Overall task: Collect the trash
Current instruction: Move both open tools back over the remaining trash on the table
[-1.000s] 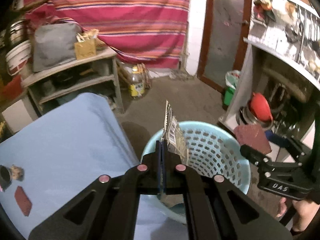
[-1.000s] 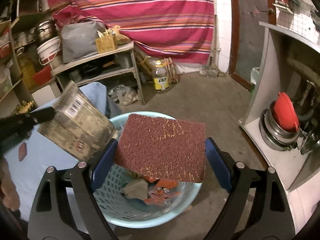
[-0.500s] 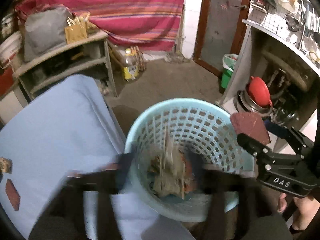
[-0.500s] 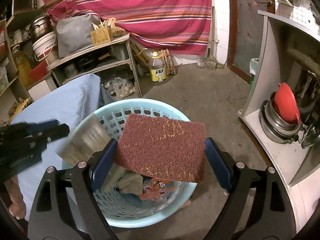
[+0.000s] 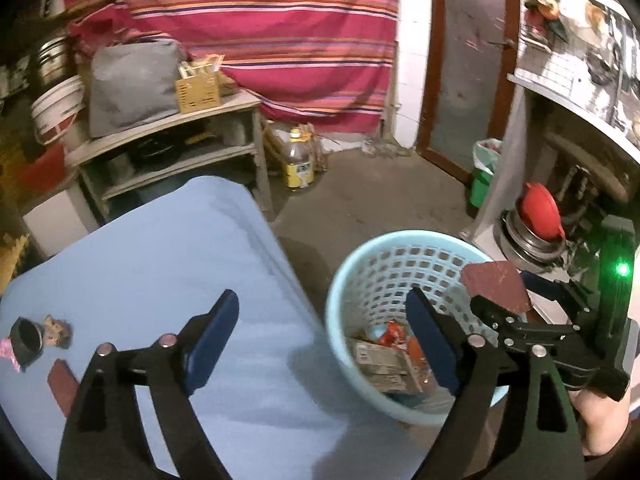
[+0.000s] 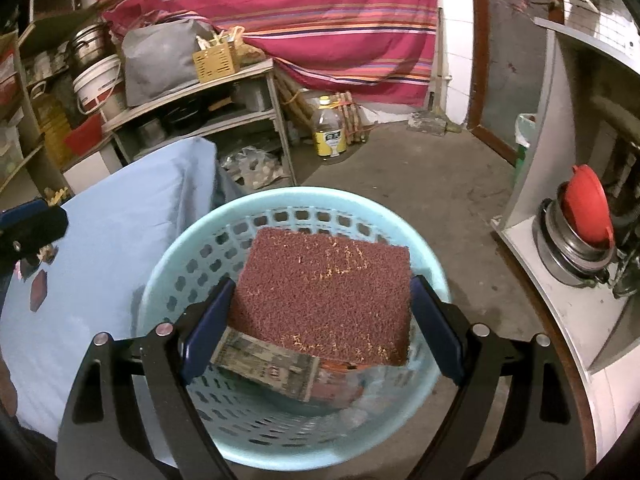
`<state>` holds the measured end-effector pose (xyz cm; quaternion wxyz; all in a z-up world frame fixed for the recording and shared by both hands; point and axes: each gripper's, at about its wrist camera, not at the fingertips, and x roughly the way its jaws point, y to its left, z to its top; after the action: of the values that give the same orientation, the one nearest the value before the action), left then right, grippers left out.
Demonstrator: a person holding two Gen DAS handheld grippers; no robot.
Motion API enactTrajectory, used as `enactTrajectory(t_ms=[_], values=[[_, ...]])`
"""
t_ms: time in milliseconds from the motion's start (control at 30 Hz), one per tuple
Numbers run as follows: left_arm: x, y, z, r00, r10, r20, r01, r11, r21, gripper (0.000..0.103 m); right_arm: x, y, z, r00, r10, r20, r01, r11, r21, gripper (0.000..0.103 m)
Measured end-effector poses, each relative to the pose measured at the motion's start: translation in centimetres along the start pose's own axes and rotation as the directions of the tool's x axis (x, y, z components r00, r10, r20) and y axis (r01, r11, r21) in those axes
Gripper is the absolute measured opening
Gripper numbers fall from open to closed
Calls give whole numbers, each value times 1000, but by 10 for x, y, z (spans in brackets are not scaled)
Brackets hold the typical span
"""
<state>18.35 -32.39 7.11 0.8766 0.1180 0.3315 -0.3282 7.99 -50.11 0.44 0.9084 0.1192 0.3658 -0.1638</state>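
The left gripper point(image 5: 320, 344) is opening, nothing between its jaws, over the edge of the blue-covered table point(image 5: 168, 264). The right gripper point(image 6: 320, 320) clamps a reddish scouring pad point(image 6: 326, 294) by its sides above the light blue basket point(image 6: 168, 264). The pad hides much of the basket's trash; a flattened carton point(image 6: 268, 364) and orange wrappers point(image 5: 394, 328) show. Small scraps point(image 5: 60, 380) on the table are blurry and partly cut off.
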Motion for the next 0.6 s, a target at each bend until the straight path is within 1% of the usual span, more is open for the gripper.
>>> enactTrajectory(t_ms=[167, 200, 333, 433, 600], values=[[-7, 31, -10, 998, 67, 19, -66, 997, -34, 89, 5, 18, 8, 1000, 10, 8, -10, 1000, -19, 87], [-8, 35, -12, 997, 71, 22, -70, 997, -42, 90, 6, 20, 9, 1000, 11, 8, -11, 1000, -19, 87], [-14, 61, -21, 996, 88, 25, -86, 994, -73, 91, 6, 31, 13, 1000, -12, 24, 12, 1000, -21, 97], [-20, 78, -29, 994, 101, 27, -99, 991, -85, 91, 9, 38, 15, 999, -32, 25, 32, 999, -23, 98], [-35, 117, -45, 991, 131, 35, -126, 986, -112, 92, 10, 49, 13, 998, -60, 27, 61, 998, -21, 99]])
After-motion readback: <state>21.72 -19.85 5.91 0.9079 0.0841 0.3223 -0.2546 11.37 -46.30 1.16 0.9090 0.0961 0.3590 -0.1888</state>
